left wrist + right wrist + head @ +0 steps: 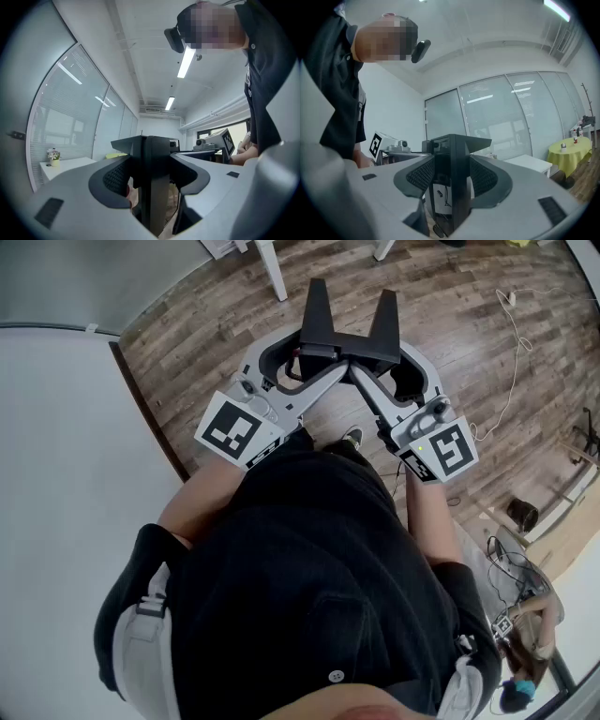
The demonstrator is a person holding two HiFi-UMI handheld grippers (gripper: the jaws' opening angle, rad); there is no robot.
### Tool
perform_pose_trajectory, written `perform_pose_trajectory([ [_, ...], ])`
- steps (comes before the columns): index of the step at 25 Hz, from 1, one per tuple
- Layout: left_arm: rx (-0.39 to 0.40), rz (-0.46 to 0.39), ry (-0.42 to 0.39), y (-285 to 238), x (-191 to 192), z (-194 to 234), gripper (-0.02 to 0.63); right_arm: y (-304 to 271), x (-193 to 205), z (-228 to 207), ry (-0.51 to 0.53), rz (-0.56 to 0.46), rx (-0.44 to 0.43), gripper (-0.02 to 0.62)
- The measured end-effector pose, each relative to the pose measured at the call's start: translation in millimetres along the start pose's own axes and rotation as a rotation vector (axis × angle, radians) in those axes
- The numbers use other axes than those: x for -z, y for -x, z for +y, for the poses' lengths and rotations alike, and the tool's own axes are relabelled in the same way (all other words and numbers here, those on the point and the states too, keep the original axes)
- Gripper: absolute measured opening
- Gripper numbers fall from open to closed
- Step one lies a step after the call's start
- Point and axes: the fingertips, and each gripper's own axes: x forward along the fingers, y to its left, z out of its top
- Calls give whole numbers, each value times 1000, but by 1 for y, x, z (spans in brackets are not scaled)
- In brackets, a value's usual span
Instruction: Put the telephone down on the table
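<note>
We hold the left gripper (150, 183) and right gripper (450, 180) nose to nose above the floor (469, 334) — jaws spread wide, seemingly only the other's black tip between, unclamped — likely a ready pose; no telephone in view.

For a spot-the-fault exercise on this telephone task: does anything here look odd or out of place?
No telephone shows in any view. The left gripper and right gripper are held nose to nose over the wood floor, jaws apart, with a black part, seemingly the other's, between each pair.
</note>
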Motion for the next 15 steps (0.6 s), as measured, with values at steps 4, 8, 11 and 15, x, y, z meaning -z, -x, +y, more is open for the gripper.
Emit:
perform_pose_trajectory([
  [4,6,4,-4,1,1,1,262,-1,2,0,-3,1,5,235],
  [8,11,12,-5,5,2,8,262,-8,4,3,-5,14,6,235],
  [11,16,15,-9,2,4,5,262,-5,6,1,-10,17,9,235],
  [15,23,21,-12,0,8,4,262,-3,10,0,-21,11,19,235],
])
